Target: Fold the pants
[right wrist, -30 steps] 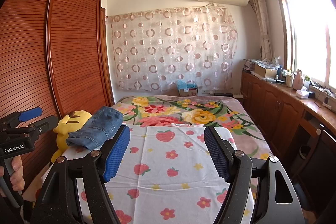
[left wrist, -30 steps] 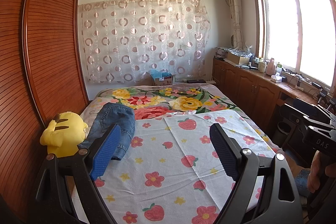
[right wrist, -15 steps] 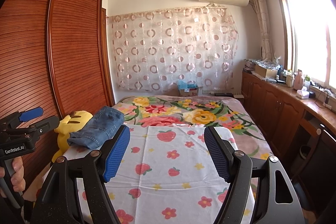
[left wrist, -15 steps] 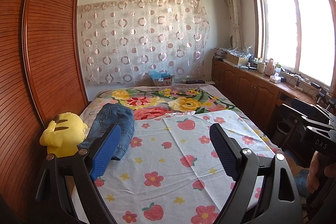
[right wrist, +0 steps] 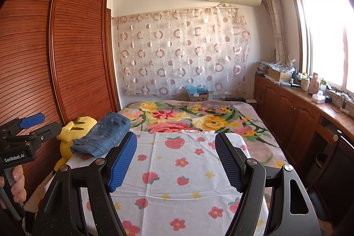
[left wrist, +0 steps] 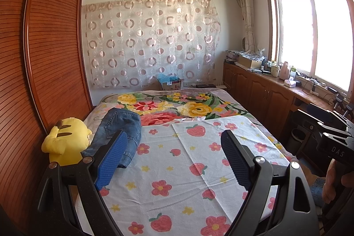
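- Bed [left wrist: 254, 125], spread with a strawberry-print sheet [left wrist: 177, 169], bare through its middle.
- Jeans [left wrist: 119, 127] at the bed's left edge, just beside a yellow plush toy [left wrist: 66, 143], lying as a compact folded bundle; folded as the task wants, or perhaps waiting to be spread and folded anew.
- Left tool [left wrist: 174, 160] and right tool [right wrist: 176, 160]: jaws wide apart, holding nothing, above the near sheet, well clear of the jeans.

The folded jeans [left wrist: 120, 132] are lying on the bed [left wrist: 199, 191] at its left edge, touching the plush toy [left wrist: 66, 143] sitting beside the wardrobe [left wrist: 44, 59]; cabinets [left wrist: 265, 94] are running along the right.
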A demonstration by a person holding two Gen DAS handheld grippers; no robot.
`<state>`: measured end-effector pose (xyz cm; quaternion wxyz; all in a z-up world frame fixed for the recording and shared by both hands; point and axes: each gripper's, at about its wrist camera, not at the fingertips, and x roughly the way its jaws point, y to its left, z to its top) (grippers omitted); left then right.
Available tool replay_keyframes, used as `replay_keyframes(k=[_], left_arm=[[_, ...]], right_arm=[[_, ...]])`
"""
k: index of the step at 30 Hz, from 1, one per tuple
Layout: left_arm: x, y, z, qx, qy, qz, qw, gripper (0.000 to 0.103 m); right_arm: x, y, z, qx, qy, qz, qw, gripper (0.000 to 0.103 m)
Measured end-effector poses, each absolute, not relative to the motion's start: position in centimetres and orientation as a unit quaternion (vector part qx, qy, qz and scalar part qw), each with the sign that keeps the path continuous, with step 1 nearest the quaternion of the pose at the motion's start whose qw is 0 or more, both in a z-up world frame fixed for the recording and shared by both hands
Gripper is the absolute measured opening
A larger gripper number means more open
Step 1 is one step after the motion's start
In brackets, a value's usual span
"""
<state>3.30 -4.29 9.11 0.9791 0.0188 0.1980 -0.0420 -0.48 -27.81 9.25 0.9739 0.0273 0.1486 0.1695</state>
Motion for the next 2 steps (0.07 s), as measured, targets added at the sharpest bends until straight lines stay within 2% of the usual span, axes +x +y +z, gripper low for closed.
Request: replay_keyframes(k=[2], left_arm=[[3.33,-4.23,9.1,0.018,0.199,-0.042,0.979,0.087]], right_arm=[[-0.42,-27.82,9.28,0.027,0.149,0.17,0.974,0.075]])
